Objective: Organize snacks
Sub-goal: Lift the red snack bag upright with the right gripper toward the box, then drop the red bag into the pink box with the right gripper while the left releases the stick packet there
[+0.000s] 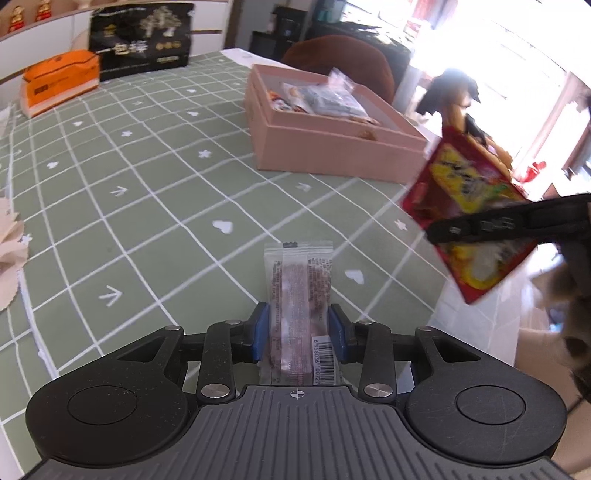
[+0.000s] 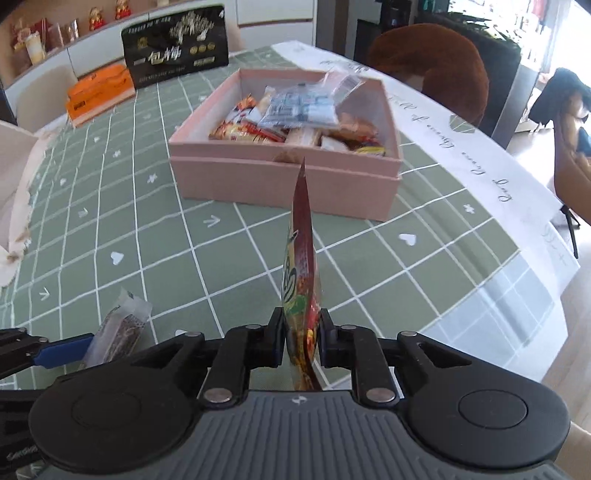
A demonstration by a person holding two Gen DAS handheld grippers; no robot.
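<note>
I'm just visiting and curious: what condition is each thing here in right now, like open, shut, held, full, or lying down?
pink box: open, no lid on it, partly filled with snack packets.
red snack packet: clamped edge-on in the right gripper, off the table.
clear-wrapped snack bar: sealed, between the left gripper's pads, which press its sides.
black bag: standing upright.
orange package: lying flat, closed.

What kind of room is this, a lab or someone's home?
Most likely a home dining area. A table with a green checked tablecloth holds a pink box of snacks, a brown upholstered chair stands at its far side, and small figurines sit on a shelf along the wall.
</note>
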